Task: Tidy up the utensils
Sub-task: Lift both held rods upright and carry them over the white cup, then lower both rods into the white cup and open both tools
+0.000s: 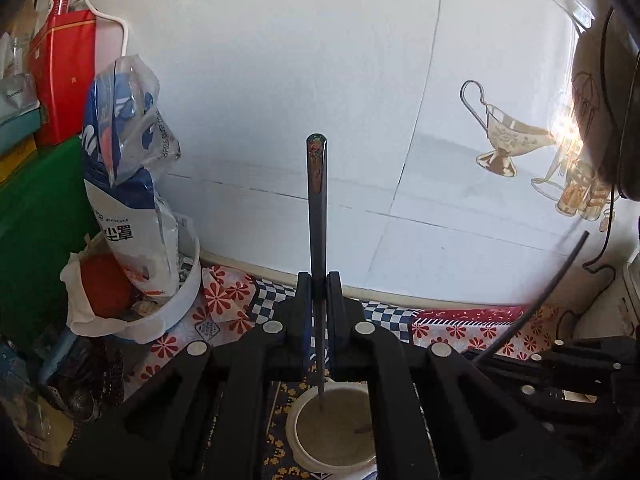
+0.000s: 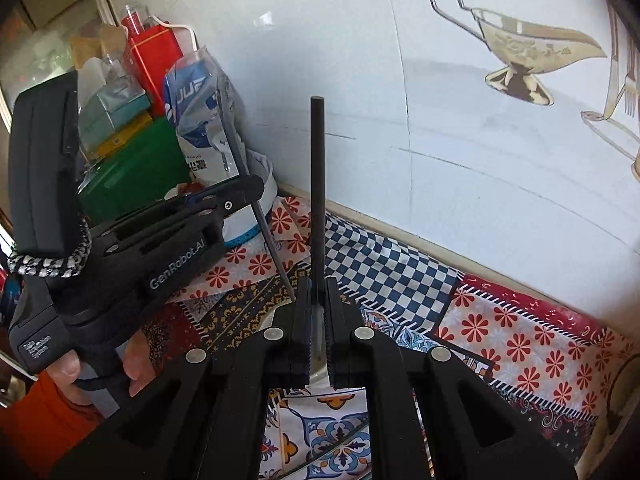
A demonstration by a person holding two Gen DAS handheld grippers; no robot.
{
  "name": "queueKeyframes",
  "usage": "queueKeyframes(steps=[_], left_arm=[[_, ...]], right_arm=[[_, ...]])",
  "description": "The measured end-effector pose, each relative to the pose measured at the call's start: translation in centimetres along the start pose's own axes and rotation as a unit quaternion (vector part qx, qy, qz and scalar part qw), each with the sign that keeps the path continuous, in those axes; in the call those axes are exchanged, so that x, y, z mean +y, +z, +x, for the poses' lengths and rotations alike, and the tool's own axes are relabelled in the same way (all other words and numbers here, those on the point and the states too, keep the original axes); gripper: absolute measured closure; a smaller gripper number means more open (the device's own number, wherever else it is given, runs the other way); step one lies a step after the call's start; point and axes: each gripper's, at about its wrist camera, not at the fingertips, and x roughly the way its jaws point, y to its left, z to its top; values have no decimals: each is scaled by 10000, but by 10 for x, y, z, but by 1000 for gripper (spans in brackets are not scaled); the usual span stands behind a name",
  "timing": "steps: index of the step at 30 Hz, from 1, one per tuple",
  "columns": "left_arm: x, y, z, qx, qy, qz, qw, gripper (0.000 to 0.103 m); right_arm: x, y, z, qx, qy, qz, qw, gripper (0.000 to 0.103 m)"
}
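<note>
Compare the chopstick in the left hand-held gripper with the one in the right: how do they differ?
The left chopstick has a rounded, patterned reddish top; the right chopstick is plain matte black with a flat end. The left one's tip hangs over a white cup; the right one's tip is hidden between the jaws. Both stand upright, clamped in a shut hand-held gripper.

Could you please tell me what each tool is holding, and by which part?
Left tool: a dark decorated-top chopstick, clamped near its tapered lower end. Right tool: a plain black chopstick, likewise.
</note>
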Motion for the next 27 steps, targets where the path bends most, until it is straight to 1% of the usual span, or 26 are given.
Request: queueKeyframes(steps=[3,8,12,16,19,23,25,26,27], left_arm=[[1,-8,6,220,-56,52,9997,98],[1,-21,16,567,-42,124,9983,98],[0,-28,19,727,-23,193,9972,98],[-3,-28,12,755,-59,215,9969,98],[-7,-27,4,711,-57,285,9970,98],[-11,-25,-13,636,-105,332,9974,97],[-12,-24,-22,585,-106,363,9976,95],[-14,-24,-26,562,-106,379,9976,94],[-14,-26,-30,542,-106,392,9977,89]], right_arm=[[-3,-1,15,171,39,71,9998,98],[-5,0,34,395,57,123,9991,98],[-5,-2,40,515,40,83,9986,98],[-2,-2,38,520,-29,30,9986,97],[1,-2,31,487,-145,-46,9987,97],[4,-2,19,476,-192,-48,9987,97],[6,-3,11,425,-257,-55,9987,95],[6,-5,8,402,-287,-63,9988,92],[7,-6,3,366,-321,-76,9988,89]])
